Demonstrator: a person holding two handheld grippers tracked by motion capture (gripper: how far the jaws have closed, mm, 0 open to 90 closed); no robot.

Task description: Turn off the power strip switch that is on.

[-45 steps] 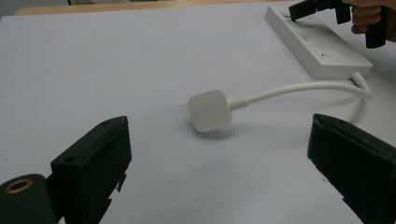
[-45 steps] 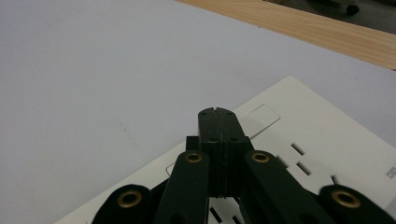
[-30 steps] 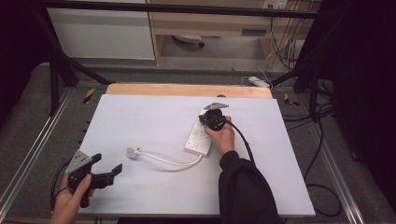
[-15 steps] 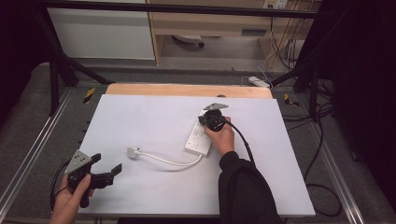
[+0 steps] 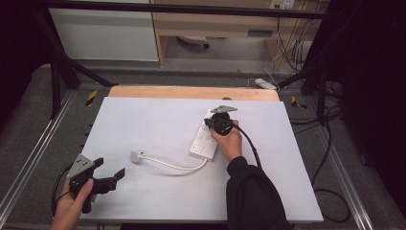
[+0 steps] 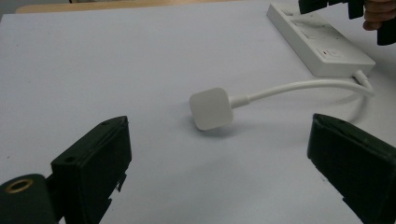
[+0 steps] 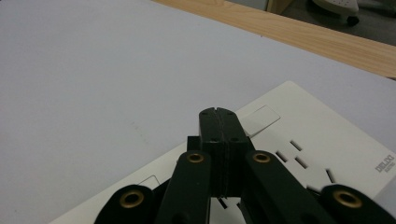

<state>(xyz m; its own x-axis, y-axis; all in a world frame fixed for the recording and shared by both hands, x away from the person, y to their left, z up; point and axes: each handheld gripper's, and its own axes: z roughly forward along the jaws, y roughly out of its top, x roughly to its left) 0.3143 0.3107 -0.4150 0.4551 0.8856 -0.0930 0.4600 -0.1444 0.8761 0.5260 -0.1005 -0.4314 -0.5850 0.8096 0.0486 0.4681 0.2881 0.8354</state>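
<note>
table: white board (image 5: 143, 120) is taking up the centre of the high view, with a wooden strip along its far edge.
power strip: white power strip (image 5: 205, 138) is lying flat just right of centre; its cord (image 5: 174, 165) is curling toward lower left and ending in a plug (image 5: 137, 155), which is sitting mid-frame in the left gripper view (image 6: 211, 108).
right gripper: right gripper (image 7: 218, 114) is hovering over, or pressing on, the strip's socket face, jaws pressed together with nothing between them; contact can't be judged.
left gripper: left gripper (image 5: 109, 170) is waiting at lower left, jaws spread wide, pointing at the plug, well apart from it.
risk: the strip is looking light and unclamped; an off-centre push from the closed tips is likely sliding or pivoting it.
risk 2: a flat plug on a smooth board is likely skating away if the left jaws are closing off-centre; the stiff cord would then be tugging the strip.
</note>
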